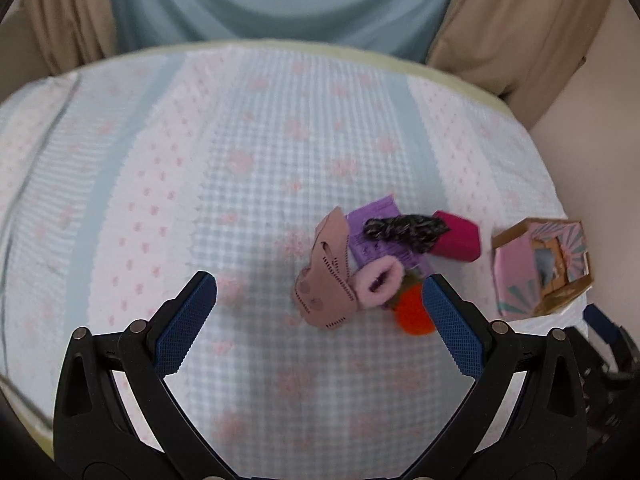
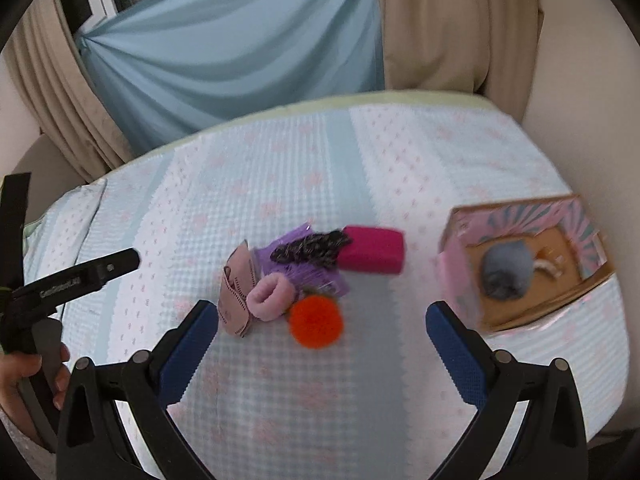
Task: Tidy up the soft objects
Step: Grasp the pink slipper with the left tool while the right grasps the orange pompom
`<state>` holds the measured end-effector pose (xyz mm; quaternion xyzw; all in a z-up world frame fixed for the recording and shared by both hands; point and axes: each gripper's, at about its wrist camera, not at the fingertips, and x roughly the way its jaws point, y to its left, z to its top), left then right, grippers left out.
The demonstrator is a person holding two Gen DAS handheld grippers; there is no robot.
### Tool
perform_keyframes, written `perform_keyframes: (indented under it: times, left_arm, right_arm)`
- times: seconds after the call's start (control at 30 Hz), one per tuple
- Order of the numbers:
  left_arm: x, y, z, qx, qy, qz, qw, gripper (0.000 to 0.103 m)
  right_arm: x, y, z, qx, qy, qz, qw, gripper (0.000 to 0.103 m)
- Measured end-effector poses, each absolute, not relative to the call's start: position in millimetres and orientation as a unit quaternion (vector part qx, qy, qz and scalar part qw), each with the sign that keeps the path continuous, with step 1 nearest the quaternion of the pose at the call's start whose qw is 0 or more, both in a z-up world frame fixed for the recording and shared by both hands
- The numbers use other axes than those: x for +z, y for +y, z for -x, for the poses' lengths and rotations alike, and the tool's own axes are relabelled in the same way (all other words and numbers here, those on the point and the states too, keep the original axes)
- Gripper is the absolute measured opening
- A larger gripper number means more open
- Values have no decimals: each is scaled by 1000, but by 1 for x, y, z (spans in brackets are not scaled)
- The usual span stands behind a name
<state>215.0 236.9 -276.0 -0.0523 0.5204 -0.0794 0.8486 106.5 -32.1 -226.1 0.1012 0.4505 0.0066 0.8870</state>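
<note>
Soft objects lie in a small heap near the middle of the surface [image 2: 400,152], which is covered by a pale blue and white cloth with pink dots. In the heap an orange pom-pom [image 2: 316,321] sits nearest the camera, touching a pink fluffy ring [image 2: 269,296]; a tan felt piece [image 2: 234,292] stands tilted just left of the ring. Behind them a dark knitted piece [image 2: 310,249] rests on a purple packet [image 2: 296,268], its right end against a magenta block [image 2: 372,249].

A pink cardboard box [image 2: 520,264] stands open near the right edge of the surface, well apart from the heap, with a grey-blue soft thing [image 2: 505,267] inside.

The right gripper [image 2: 322,322] hovers over the heap with fingers wide apart, holding nothing; bare cloth lies between heap and box. The left gripper [image 1: 320,296] also has fingers spread and empty, the heap toward its right finger. Broad open cloth stretches left and toward the far edge, where curtains hang.
</note>
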Motion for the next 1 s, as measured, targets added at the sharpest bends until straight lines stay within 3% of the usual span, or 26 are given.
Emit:
perform_keyframes:
  times: [0.4, 0.5, 0.67, 0.83, 1.0]
  left_arm:
    - [-403, 216, -289, -117, 569, 27, 813, 100]
    - [-424, 213, -299, -122, 576, 23, 808, 97]
    - [-453, 204, -306, -135, 587, 3, 798, 77]
    - [-457, 198, -300, -147, 585, 5, 798, 65]
    - [-457, 184, -292, -170, 581, -9, 796, 34]
  right_arm:
    - [-349, -5, -161, -35, 496, -112, 861, 103]
    - [-375, -5, -172, -36, 504, -116, 855, 97]
    - [-404, 0, -186, -30, 512, -118, 850, 91]
    - [-420, 2, -194, -23, 528, -115, 841, 69]
    - [-428, -2, -196, -14, 538, -120, 835, 43]
